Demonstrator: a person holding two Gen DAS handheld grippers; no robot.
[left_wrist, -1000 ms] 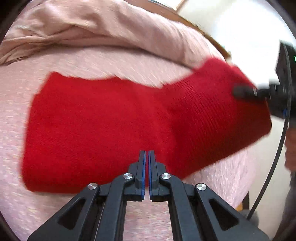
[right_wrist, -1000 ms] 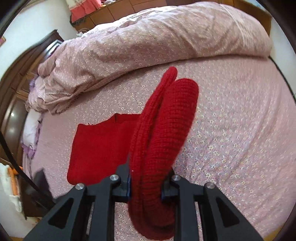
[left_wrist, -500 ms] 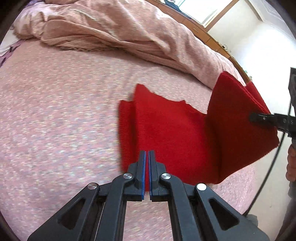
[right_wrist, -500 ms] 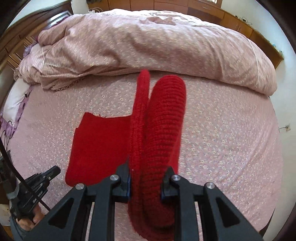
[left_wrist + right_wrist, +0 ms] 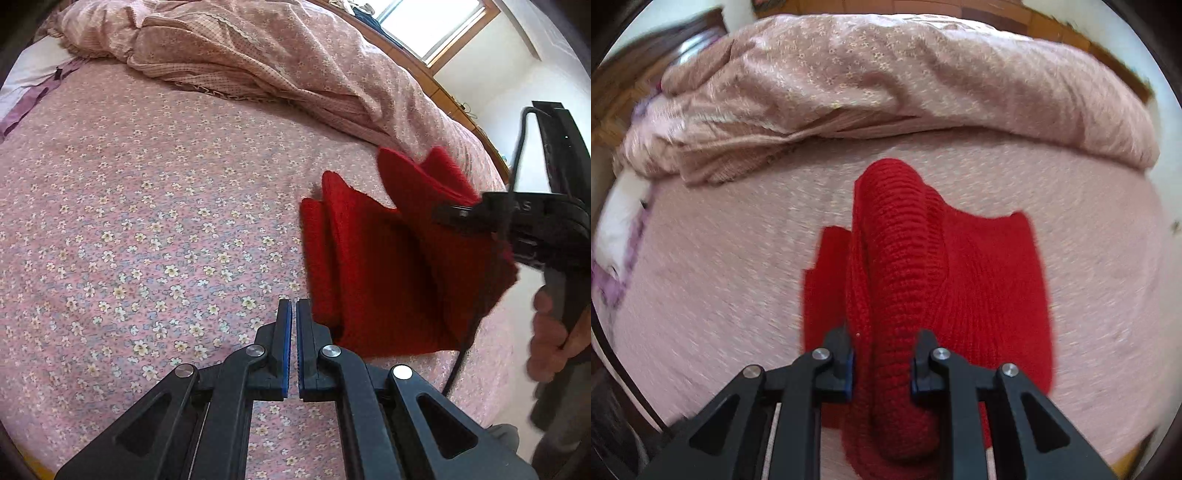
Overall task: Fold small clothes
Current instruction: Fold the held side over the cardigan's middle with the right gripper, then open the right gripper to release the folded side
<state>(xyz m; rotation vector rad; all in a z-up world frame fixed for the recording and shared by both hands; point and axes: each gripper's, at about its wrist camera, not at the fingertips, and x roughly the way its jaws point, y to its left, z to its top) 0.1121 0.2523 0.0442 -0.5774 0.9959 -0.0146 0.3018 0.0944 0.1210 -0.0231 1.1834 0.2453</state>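
A red knitted garment [image 5: 373,266] lies partly folded on the pink flowered bedsheet [image 5: 147,221]. My right gripper [image 5: 882,362] is shut on a thick bunched edge of the red garment [image 5: 897,280] and holds it lifted over the flat part. In the left wrist view the right gripper [image 5: 458,216] shows at the right, clamped on the raised flap. My left gripper [image 5: 294,317] is shut and empty, just left of the garment's near edge, above the sheet.
A rumpled pink duvet [image 5: 258,62] is heaped along the far side of the bed [image 5: 905,81]. A white pillow [image 5: 620,218] lies at the left. The bed's edge and a wall with a window [image 5: 436,26] are at the right.
The right gripper has carried the lifted flap leftwards over the flat part of the garment. The left gripper has drawn back off the garment to its left edge, still shut.
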